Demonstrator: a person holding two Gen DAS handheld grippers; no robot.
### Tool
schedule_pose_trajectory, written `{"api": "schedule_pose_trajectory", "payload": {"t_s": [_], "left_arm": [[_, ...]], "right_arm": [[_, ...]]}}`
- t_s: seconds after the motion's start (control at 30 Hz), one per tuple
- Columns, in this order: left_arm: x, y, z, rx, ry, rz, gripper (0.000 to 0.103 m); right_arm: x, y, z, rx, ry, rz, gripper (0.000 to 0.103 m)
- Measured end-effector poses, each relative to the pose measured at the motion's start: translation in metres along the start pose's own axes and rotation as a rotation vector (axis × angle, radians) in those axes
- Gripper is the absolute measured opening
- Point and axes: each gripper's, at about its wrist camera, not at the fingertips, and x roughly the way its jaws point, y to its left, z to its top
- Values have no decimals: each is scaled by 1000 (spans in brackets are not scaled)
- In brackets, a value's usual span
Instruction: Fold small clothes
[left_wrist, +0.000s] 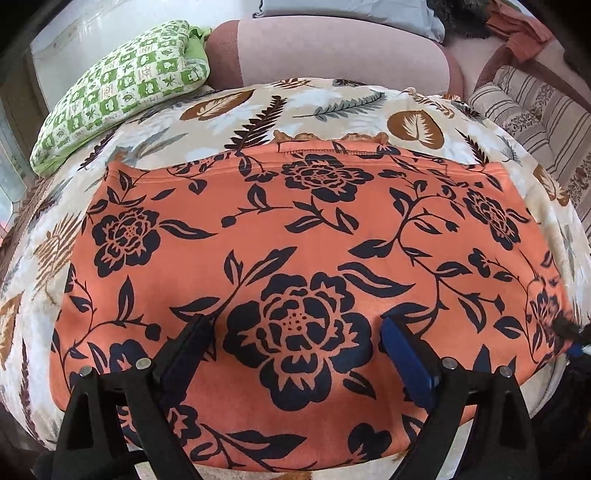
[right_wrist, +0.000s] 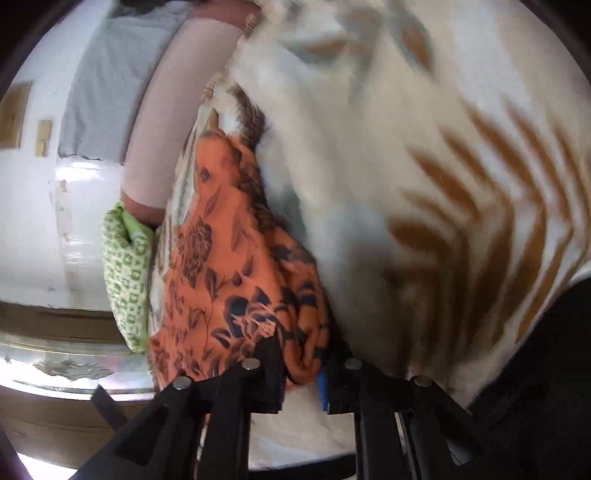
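Two hand-held grippers work one orange floral garment (left_wrist: 295, 229). Left hand-held gripper (left_wrist: 295, 332) hovers released above it. Right hand-held gripper (right_wrist: 301, 363) pinches its bunched edge.

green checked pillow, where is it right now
In the left wrist view the green checked pillow lies at the upper left, on the leaf-print blanket beyond the orange floral garment, against the pink sofa arm.

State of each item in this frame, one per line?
Orange garment: spread flat on blanket, one edge bunched in right gripper.
Left gripper: open above garment, holding nothing.
Right gripper: shut on garment's edge.
Blanket: spread under garment.
Green pillow: lying at blanket's edge.
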Motion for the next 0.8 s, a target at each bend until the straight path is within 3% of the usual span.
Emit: {"api": "schedule_pose_trajectory", "payload": {"t_s": [0.03, 0.1, 0.13, 0.23, 0.33, 0.43, 0.47, 0.5, 0.53, 0.57, 0.67, 0.7, 0.77, 0.8], "left_arm": [[-1, 3, 3, -5, 0, -3, 94], [-9, 7, 8, -24, -34, -3, 94], [-11, 8, 10, -32, -50, 1, 94], [-4, 10, 14, -40, -39, -12, 94], [13, 9, 7, -30, -1, 9, 94], [13, 8, 4, -18, -20, 13, 95], [13, 9, 5, -17, -16, 6, 95], [12, 11, 6, -17, -12, -2, 95], [11, 12, 8, -15, -5, -15, 95], [8, 16, 10, -10, -4, -32, 95], [-14, 51, 21, -24, -112, -32, 95], [-18, 64, 25, -32, -131, -6, 95], [-22, 99, 36, -79, -164, 49, 95], [-16, 126, 47, -123, -154, 68, 95]], "right_arm": [[-7, 8, 2, -28, -12, -14, 31], [-26, 28, 10, -103, -60, -40, 84], [-35, 37, 16, -141, -104, -61, 88], [-33, 70, 44, -239, -148, -78, 88], [-2, 90, 80, -290, -85, -58, 88], [51, 102, 115, -347, 20, -126, 88], [61, 99, 119, -355, 45, -145, 84], [76, 99, 119, -389, 85, -173, 39], [83, 97, 116, -417, 107, -221, 14], [80, 94, 114, -408, 81, -216, 15], [73, 87, 113, -375, 46, -215, 17], [67, 91, 110, -397, 28, -225, 26], [55, 104, 108, -467, 13, -229, 30], [49, 111, 110, -500, -23, -235, 47]]}}
